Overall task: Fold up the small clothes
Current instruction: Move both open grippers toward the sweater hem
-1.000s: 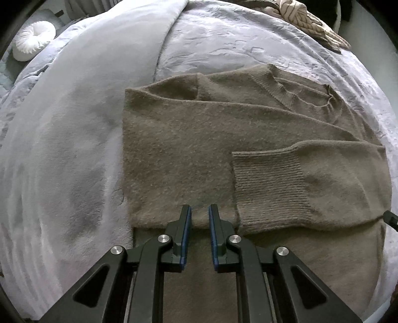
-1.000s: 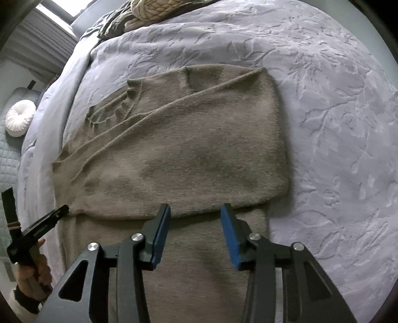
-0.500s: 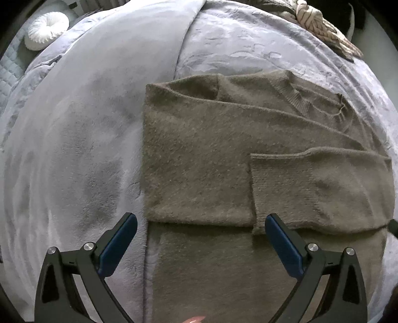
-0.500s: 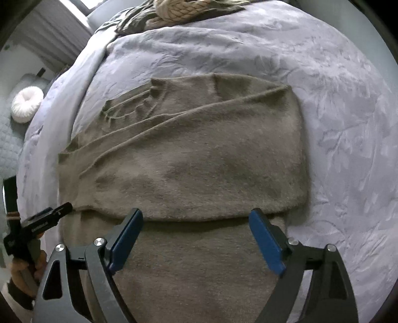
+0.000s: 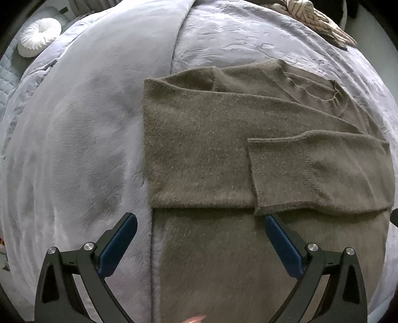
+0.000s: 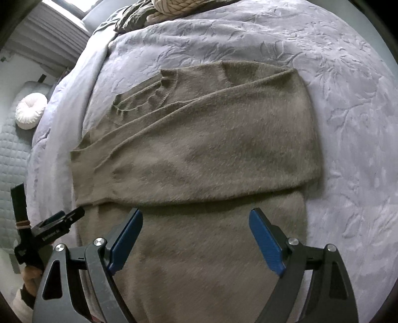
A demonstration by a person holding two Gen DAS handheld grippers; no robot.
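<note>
A fuzzy olive-brown sweater (image 5: 199,149) (image 6: 211,149) lies flat on the bed, neckline (image 6: 159,92) at the far end. Both sleeves are folded across its chest, and one ribbed cuff (image 5: 281,174) lies on top. My left gripper (image 5: 199,218) hovers open over the sweater's lower body by its left edge, just below the sleeves' lower edge, with nothing in its jaws. My right gripper (image 6: 196,212) hangs open over the lower body toward the right side, holding nothing. In the right wrist view a hand (image 6: 29,275) holds the left tool at the left.
A grey-lilac embossed bedspread (image 6: 348,124) covers the bed, with a plush blanket (image 5: 74,149) left of the sweater. A white round cushion (image 5: 39,37) (image 6: 31,110) sits at the far left. A pile of knitted clothes (image 5: 316,17) (image 6: 174,5) lies at the far end.
Both grippers' jaws have spread from nearly shut to wide open. The sweater and its folded sleeves lie as before.
</note>
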